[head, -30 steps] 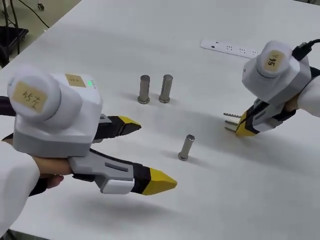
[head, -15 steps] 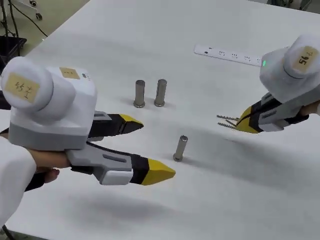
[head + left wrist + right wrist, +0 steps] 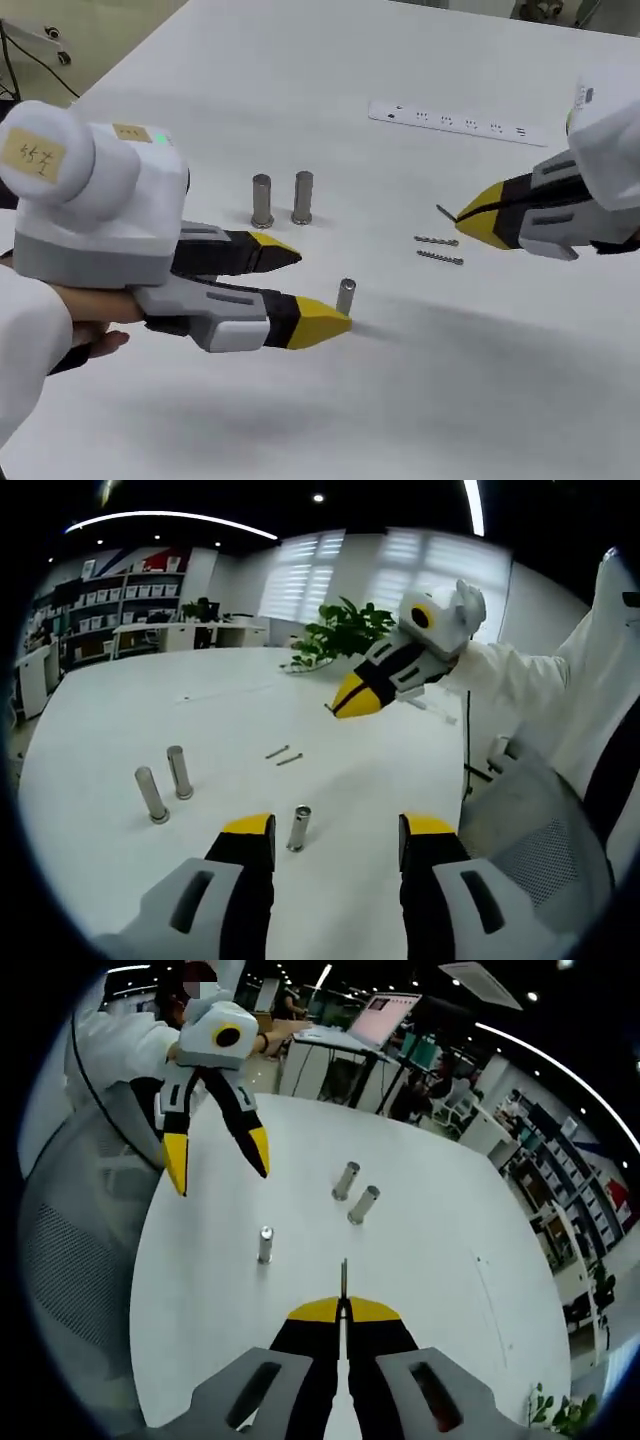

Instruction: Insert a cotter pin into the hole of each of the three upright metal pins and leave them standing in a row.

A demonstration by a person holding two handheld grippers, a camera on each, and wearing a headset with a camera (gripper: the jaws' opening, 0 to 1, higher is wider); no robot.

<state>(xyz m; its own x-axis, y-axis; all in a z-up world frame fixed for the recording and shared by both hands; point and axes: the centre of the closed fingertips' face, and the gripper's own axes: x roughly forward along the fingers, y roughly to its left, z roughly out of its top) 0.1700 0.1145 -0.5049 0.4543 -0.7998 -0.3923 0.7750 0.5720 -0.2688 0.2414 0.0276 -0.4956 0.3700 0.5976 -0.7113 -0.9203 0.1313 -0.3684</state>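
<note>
we hold the left tongs (image 3: 320, 290) low over the white counter (image 3: 450, 390), their jaws spread wide and gripping nothing. the single metal pin (image 3: 346, 296) stands upright in the gap between those jaws, nearer one yellow tip than the other; we cannot tell whether it touches that tip. the other two metal pins (image 3: 262, 200) stand upright side by side, close together, farther back on the counter and well apart from the single one. the right tongs (image 3: 462, 215) hang above the counter, clenched on one cotter pin (image 3: 343, 1278), which sticks straight out past their yellow tips. two loose cotter pins (image 3: 436, 241) lie flat on the counter, nearly parallel and just beside each other, between the right tongs and the metal pins. a white power strip (image 3: 455, 123) lies at the far side of the counter.
</note>
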